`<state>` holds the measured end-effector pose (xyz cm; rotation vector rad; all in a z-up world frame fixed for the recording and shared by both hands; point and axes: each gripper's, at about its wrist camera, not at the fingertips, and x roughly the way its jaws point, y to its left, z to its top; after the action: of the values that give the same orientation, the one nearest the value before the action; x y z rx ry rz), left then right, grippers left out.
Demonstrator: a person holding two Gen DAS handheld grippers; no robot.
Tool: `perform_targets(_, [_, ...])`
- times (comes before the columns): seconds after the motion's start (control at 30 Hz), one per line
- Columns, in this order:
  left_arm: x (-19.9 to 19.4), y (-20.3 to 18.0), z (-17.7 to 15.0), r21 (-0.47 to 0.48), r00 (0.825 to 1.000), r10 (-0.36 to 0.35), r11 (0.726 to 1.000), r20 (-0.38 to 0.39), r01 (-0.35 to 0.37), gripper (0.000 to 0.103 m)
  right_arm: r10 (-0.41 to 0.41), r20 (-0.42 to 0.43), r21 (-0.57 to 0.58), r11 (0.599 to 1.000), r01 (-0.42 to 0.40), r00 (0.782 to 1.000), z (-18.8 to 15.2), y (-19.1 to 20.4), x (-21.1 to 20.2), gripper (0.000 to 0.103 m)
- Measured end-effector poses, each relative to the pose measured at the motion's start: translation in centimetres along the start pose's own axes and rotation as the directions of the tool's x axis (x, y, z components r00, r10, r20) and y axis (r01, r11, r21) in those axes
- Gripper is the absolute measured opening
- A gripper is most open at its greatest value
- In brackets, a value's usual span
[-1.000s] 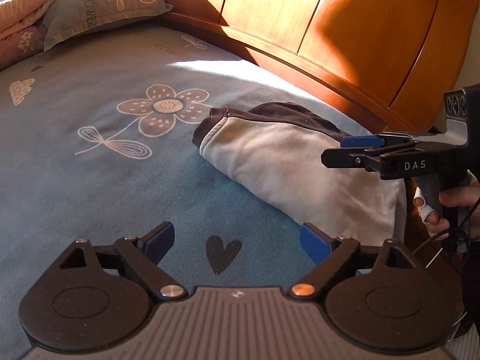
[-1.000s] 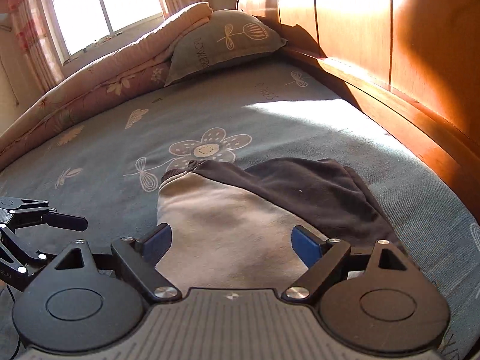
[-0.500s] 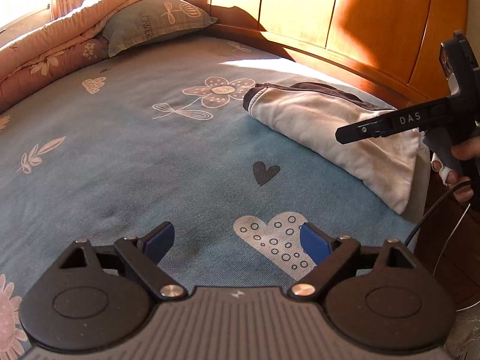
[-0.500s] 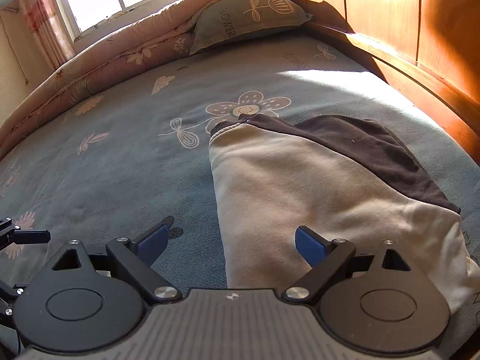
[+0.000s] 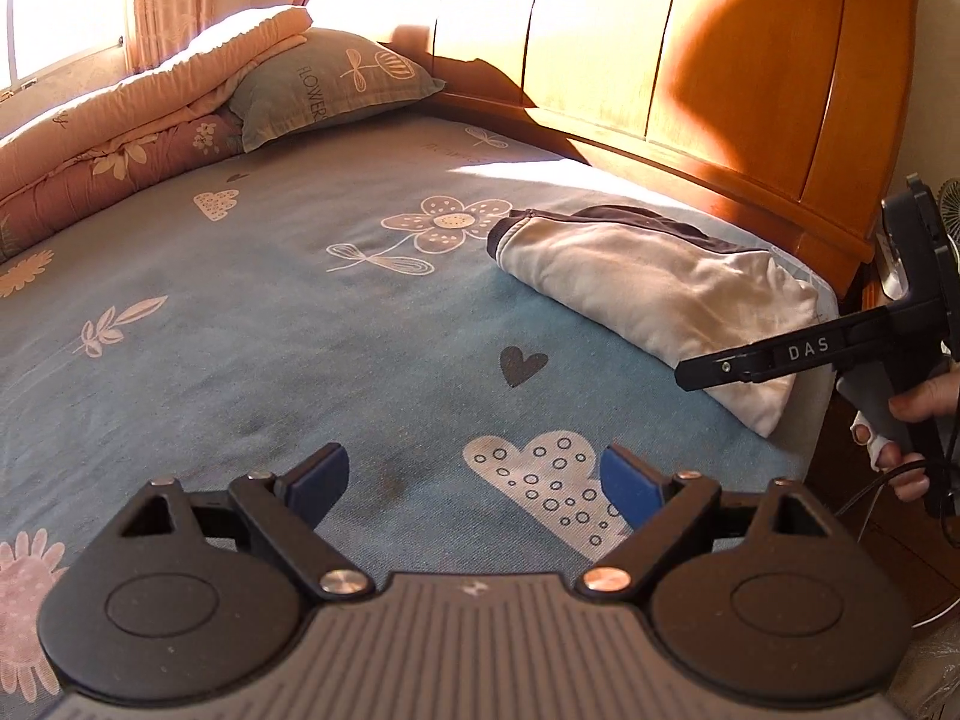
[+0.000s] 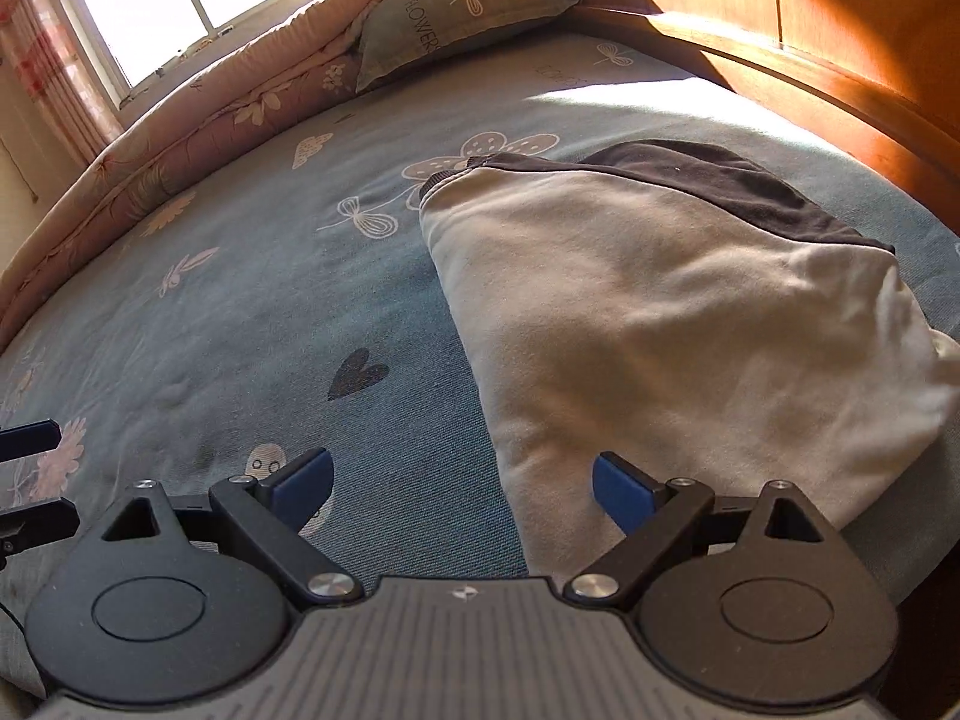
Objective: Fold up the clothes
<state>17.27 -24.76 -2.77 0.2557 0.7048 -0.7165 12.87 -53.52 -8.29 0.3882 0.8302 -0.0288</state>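
Currently cream-and-brown garment [image 6: 672, 312] lies folded near the headboard [image 5: 690, 60], long axis running away from right gripper [image 6: 462, 480], which is nearer; left gripper [image 5: 474, 477] well aside, both jaws wide, empty.

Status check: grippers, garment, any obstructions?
Left gripper open, empty. Right gripper open, empty. Folded garment flat on bed. Nothing in the way.
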Motion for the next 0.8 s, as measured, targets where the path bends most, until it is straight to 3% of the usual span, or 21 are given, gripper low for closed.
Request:
perform_targets(0.13, [-0.5, -0.5, -0.3, 0.009, 1.0, -0.005, 1.0, 0.004, 0.005, 0.091, -0.057, -0.028, 0.01, 0.998, 0.057, 0.998, -1.7, 0.0, 0.1, 0.097])
perform_targets(0.37, [-2.3, -0.6, -0.6, 0.008, 0.999, -0.005, 1.0, 0.034, 0.005, 0.091, -0.058, 0.031, 0.047, 0.997, 0.057, 0.998, -2.5, 1.9, -4.3, 0.103])
perform_targets(0.8, [-5.2, -1.5, -2.0, -0.031, 0.998, -0.029, 0.999, 0.047, 0.031, 0.091, -0.207, 0.023, 0.026, 0.978, 0.206, 0.978, -5.9, 5.9, -8.7, 0.103])
